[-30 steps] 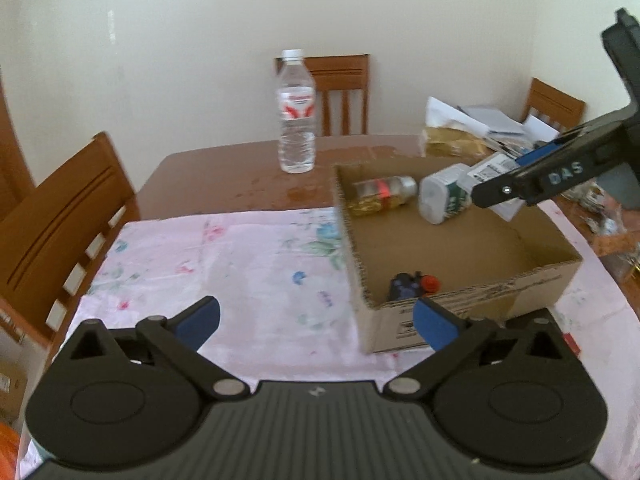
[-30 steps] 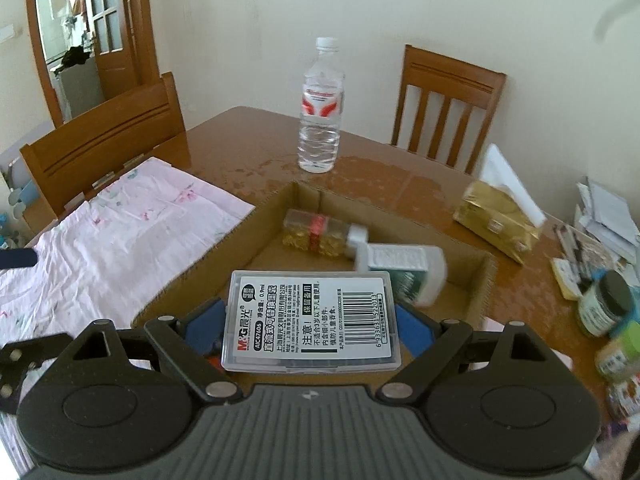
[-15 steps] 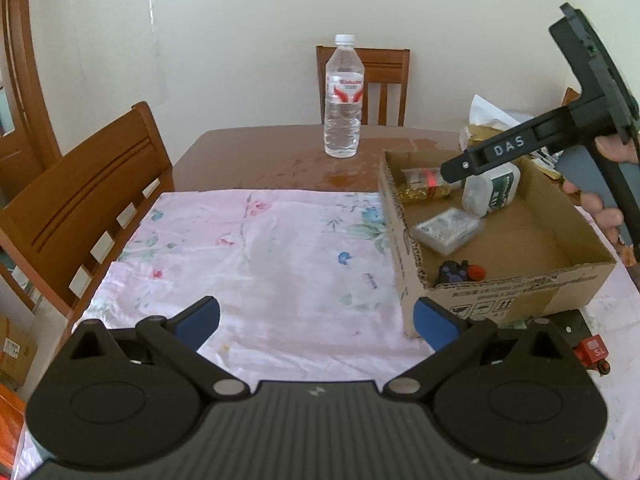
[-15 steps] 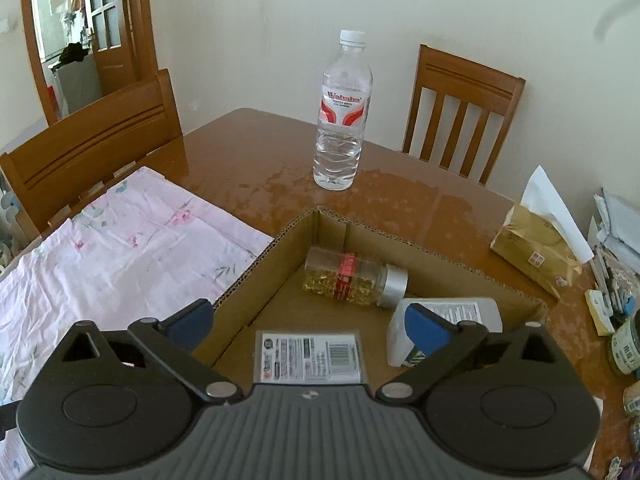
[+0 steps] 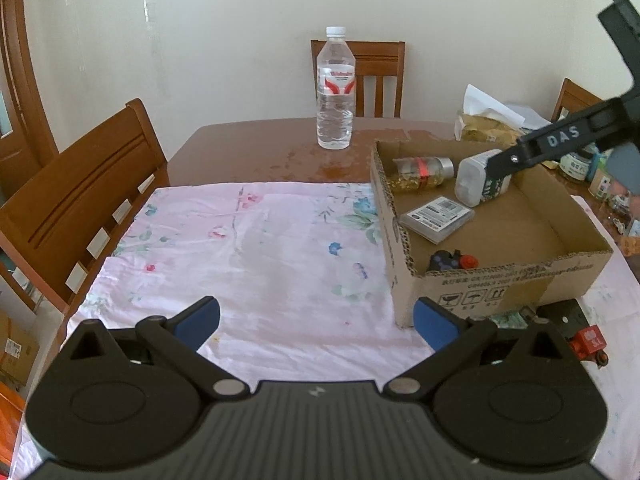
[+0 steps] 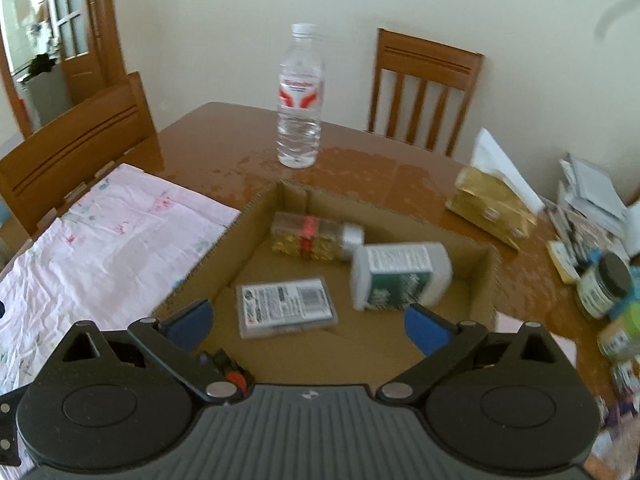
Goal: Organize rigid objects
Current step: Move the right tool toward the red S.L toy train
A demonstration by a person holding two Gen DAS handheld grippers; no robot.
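A cardboard box point(image 5: 500, 280) point(image 6: 486, 280) sits on the table. Inside lie a clear flat case with a barcode label point(image 5: 437, 214) point(image 6: 286, 306), a jar of yellow capsules point(image 5: 422, 168) point(image 6: 316, 236), a white bottle with a green label point(image 5: 478, 178) point(image 6: 400, 276) and a small dark-and-red toy point(image 5: 452, 261) point(image 6: 228, 368). My right gripper point(image 6: 306, 322) hovers open above the box with nothing between its fingers; the case lies on the box floor below. My left gripper point(image 5: 316, 320) is open and empty over the floral cloth point(image 5: 248, 260).
A water bottle point(image 5: 335, 92) point(image 6: 300, 98) stands on the brown table behind the box. Wooden chairs point(image 5: 76, 204) ring the table. A tissue pack point(image 6: 490, 204), papers and jars point(image 6: 602, 286) crowd the right side. A red toy point(image 5: 588, 342) lies by the box's near corner.
My right gripper let go of the clear case, which now lies on the box floor, and its jaws stand wide. The left view shifted left, away from the box.
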